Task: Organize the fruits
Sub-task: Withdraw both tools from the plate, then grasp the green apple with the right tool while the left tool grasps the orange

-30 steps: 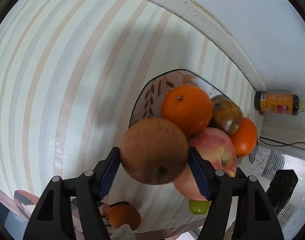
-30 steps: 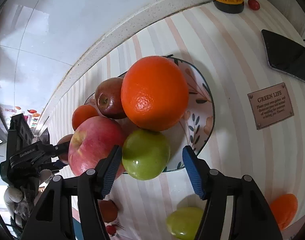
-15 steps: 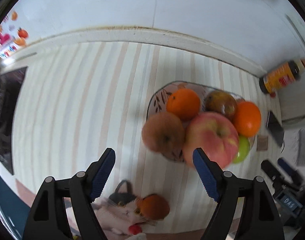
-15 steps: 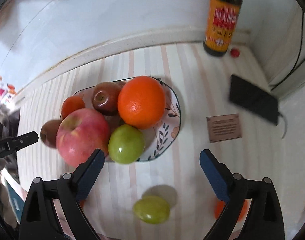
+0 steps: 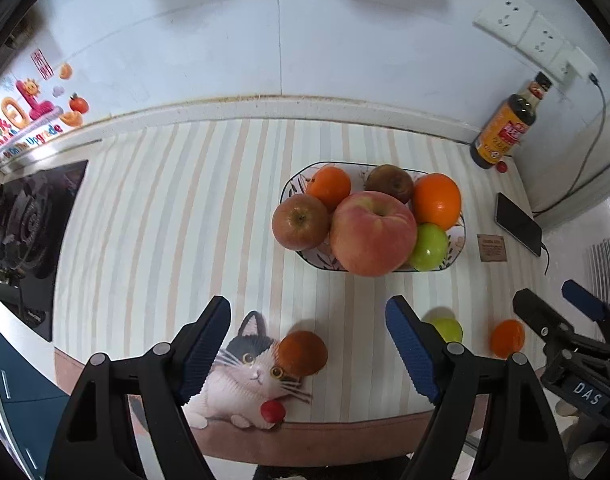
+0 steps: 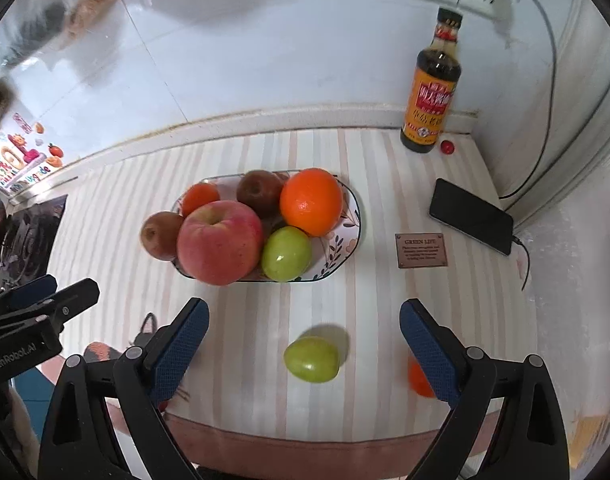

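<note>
A patterned plate point(image 5: 291, 188) point(image 6: 351, 236) on the striped mat holds a big red apple point(image 5: 373, 233) point(image 6: 219, 242), a brown apple point(image 5: 301, 222) point(image 6: 159, 236), a dark apple point(image 5: 389, 182), two oranges point(image 5: 437, 200) point(image 5: 329, 186) and a green fruit point(image 5: 429, 247) point(image 6: 285, 254). Loose on the mat lie a green fruit point(image 6: 312, 359) point(image 5: 449, 329), a small orange point(image 5: 303, 353) and another orange point(image 5: 507, 338) point(image 6: 419, 380). My left gripper point(image 5: 308, 354) is open and empty, held back above the mat's front edge. My right gripper point(image 6: 303, 354) is open and empty above the loose green fruit.
A sauce bottle point(image 6: 431, 92) and a red cap point(image 6: 448, 147) stand at the back right. A phone point(image 6: 471, 216) with a cable lies at the right. A small red fruit point(image 5: 272, 411) lies on the cat picture point(image 5: 245, 376). A stove point(image 5: 29, 216) is at the left.
My left gripper let go of the brown apple at the plate's left edge. Both grippers opened wide and pulled back toward the front of the mat.
</note>
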The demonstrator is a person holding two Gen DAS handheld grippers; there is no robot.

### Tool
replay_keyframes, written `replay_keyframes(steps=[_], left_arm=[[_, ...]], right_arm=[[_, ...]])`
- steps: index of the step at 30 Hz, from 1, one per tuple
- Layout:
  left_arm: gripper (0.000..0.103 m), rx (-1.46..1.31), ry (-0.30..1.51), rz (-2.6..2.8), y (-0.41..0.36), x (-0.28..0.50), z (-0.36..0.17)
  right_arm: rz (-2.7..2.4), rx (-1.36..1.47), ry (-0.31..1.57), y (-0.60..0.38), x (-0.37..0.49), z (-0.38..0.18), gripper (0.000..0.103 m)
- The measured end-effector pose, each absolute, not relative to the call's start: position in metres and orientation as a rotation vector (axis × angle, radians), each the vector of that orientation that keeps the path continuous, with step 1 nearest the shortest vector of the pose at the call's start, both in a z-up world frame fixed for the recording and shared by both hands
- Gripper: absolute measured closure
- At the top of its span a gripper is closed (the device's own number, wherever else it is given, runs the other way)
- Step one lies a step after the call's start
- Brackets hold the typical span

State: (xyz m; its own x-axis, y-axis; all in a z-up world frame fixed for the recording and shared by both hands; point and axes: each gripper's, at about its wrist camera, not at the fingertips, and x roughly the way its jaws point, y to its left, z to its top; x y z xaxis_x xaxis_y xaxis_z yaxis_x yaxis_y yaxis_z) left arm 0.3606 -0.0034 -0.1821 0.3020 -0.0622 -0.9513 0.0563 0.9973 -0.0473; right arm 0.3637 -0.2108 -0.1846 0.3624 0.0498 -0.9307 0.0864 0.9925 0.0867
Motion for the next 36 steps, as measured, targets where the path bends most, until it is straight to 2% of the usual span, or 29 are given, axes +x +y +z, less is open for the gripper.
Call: replay_keyframes(steps=[15,26,27,29,36], left_arm=[[0.024,0.016,1.159,-0.111,-0.004,0.308,-0.131],[0.024,-0.007,1.153,-0.089,-0.004,0.289,-0.133],[0.024,-0.011,1.154,-0.086,-0.004,0.289,-0.135],[0.002,-0.003,1.162,-0.082,-0.004,0.29,-0.142],[0.001,-0.005,1.24,-0.025,0.01,0.306,-0.193]], right_arm=[[-0.017,0.12,1.081,-0.205,0.301,-0.114,0.005],[0.01,0.148,1.061,-0.208,0.284,-0.103,0.005],[0.011,0.152,1.066,-0.209,0.284,-0.105,0.002],[0.016,0.178,1.08,-0.213,0.286,-0.113,0.001],[-0.003,0.283,1.205,-0.245,0.307,-0.174,0.001]])
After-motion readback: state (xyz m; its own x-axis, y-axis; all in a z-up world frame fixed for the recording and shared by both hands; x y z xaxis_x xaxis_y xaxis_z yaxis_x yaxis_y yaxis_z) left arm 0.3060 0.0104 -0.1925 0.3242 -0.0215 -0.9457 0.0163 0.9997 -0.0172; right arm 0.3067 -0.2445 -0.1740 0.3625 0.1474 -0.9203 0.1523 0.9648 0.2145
